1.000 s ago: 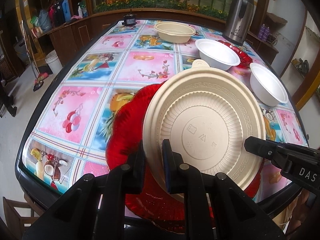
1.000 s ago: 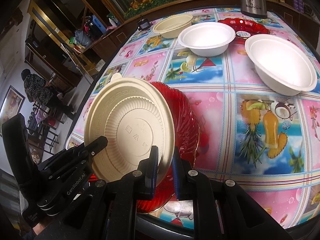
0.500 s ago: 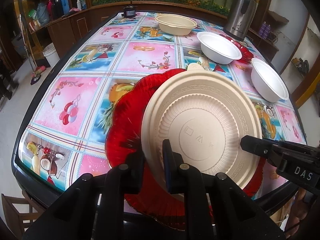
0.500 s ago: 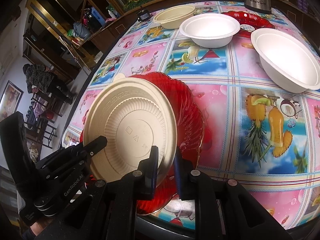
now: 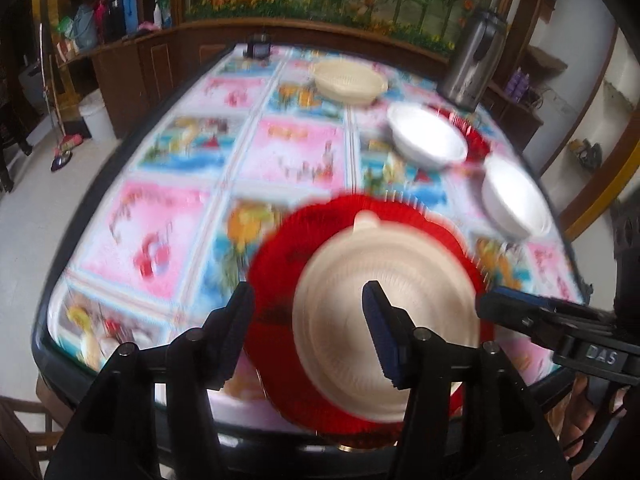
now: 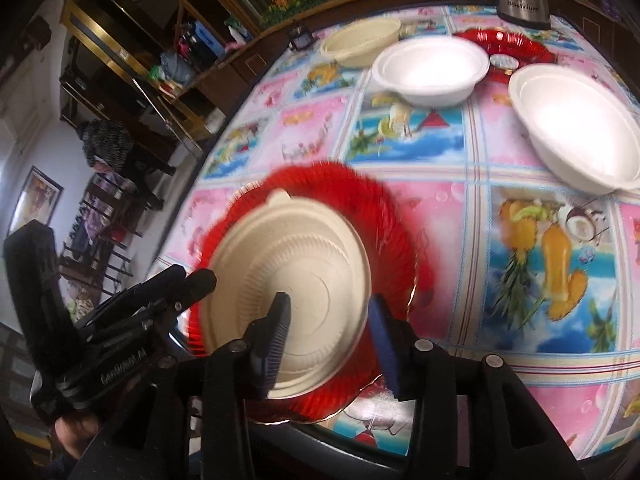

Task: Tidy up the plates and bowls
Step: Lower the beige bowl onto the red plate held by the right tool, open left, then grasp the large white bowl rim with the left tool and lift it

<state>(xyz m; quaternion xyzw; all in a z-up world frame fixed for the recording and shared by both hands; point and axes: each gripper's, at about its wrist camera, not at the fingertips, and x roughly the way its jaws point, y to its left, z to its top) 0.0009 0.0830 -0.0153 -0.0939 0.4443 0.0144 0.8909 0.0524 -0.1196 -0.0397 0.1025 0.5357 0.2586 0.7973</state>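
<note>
The cream plate (image 5: 384,336) is seen resting on the red plate (image 5: 280,264). Both the left hand-held gripper (image 5: 308,332) and the right hand-held gripper (image 6: 328,340) are held wide open, gripping nothing.

Cream plate (image 6: 296,276), ribbed, on red plate (image 6: 384,216) with fluted rim. Two white bowls (image 6: 430,70) (image 6: 576,120). Cream basket-bowl (image 6: 360,40). Second red plate (image 6: 516,46). Tablecloth (image 6: 440,216): pink and blue squares, fruit pictures. Steel flask (image 5: 472,60). Black grippers, blue pads (image 6: 384,344).
</note>
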